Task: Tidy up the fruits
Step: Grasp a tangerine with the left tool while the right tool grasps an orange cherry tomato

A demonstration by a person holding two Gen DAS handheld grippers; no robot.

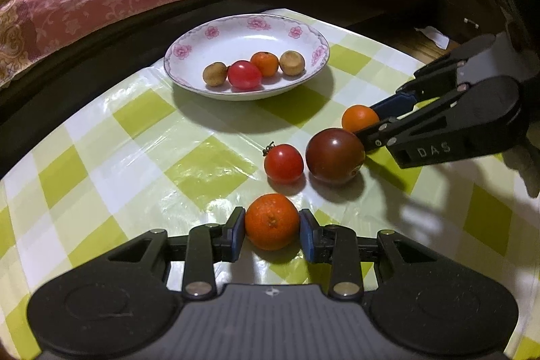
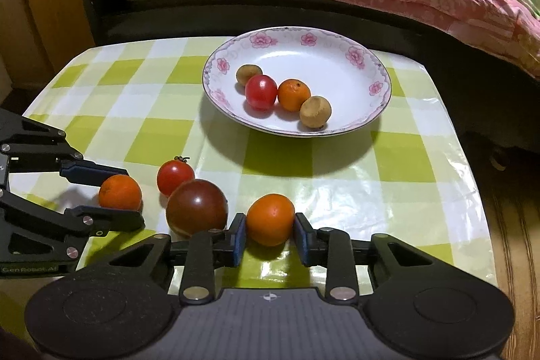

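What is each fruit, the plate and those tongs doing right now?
Left tongs: shut on a mandarin.
Right tongs: shut on an orange tomato.
Dark tomato: loose on cloth.
Red tomato: loose, stem on.
Plate: upright, holding four fruits.

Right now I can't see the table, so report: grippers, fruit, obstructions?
Left gripper shut on a mandarin. Right gripper shut on an orange tomato. Plate holds four fruits. Dark tomato crowds right gripper.
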